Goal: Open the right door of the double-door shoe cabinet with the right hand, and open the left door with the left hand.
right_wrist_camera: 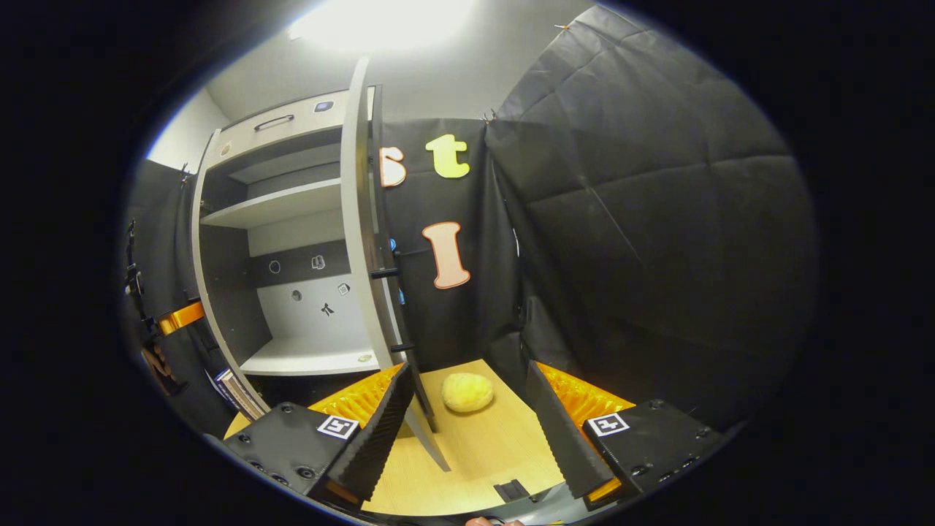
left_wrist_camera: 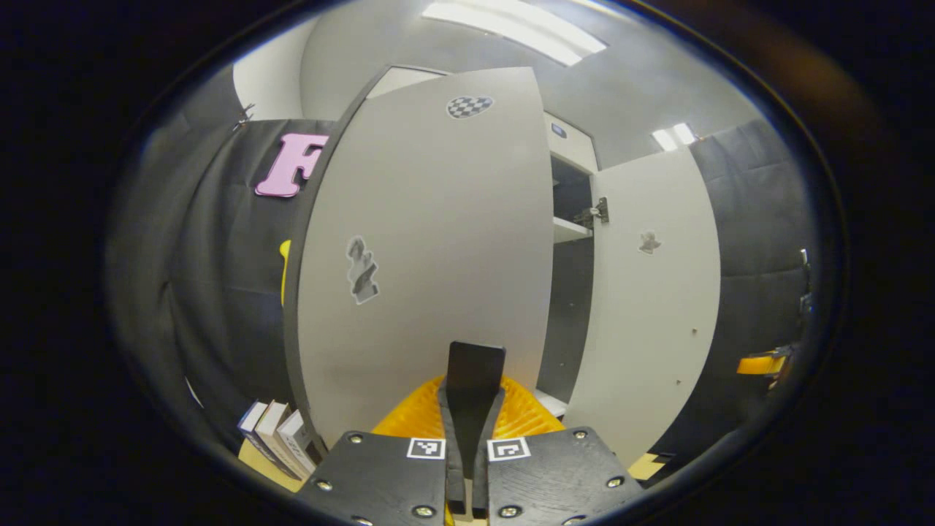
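On cabinet, upright doors [left_wrist_camera: 431, 241] swung outward

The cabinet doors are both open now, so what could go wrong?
1. The left gripper looks shut with the left door just ahead; pushing on could bump it.
2. The right gripper is open around the right door edge; a sideways pull could knock it.
3. The yellow ball could roll if hit.

Black quilted cloth wall [right_wrist_camera: 643, 219] encloses the booth. Grey ceiling carries lit strip lights [left_wrist_camera: 511, 29]. Light wooden tabletop [right_wrist_camera: 482, 446] below, with books [left_wrist_camera: 277, 435] standing near the left wall.
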Demonstrator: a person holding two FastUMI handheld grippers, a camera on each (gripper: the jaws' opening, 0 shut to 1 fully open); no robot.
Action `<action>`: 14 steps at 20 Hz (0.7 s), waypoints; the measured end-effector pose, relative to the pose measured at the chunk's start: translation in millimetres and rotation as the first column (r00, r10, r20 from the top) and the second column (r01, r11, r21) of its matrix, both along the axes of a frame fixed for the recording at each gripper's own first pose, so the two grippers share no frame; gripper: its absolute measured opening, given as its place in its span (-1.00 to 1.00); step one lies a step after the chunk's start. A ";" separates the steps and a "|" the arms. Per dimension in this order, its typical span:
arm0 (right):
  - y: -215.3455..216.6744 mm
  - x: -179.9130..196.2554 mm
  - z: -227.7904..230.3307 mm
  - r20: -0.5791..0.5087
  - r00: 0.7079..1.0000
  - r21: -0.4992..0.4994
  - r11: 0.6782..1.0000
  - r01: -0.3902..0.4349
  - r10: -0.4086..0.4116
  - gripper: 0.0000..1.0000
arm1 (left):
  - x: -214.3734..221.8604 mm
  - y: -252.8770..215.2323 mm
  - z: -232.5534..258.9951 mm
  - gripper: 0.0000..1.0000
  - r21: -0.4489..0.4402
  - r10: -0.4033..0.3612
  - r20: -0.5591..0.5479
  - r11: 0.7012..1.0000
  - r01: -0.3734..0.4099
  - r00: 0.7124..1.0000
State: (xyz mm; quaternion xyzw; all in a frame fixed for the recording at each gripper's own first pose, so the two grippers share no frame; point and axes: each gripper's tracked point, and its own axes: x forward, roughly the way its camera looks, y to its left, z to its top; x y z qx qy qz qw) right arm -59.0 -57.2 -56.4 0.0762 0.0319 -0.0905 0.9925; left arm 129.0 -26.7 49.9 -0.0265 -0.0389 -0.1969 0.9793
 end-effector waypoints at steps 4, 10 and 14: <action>11.3 5.0 -1.9 -0.004 1.000 -0.016 0.999 -0.029 0.029 0.95 | -7.5 11.6 0.7 -0.89 -0.002 0.014 -0.002 1.000 -0.014 1.000; 17.4 11.5 -7.3 -0.009 0.998 -0.018 0.998 -0.057 0.057 0.84 | -15.5 28.6 1.8 -0.89 0.010 0.065 0.003 0.998 -0.065 0.998; 22.3 12.5 -5.7 -0.002 0.998 0.001 0.998 -0.066 0.066 0.96 | -16.6 35.2 2.7 -0.89 -0.017 0.076 -0.005 0.997 -0.076 0.997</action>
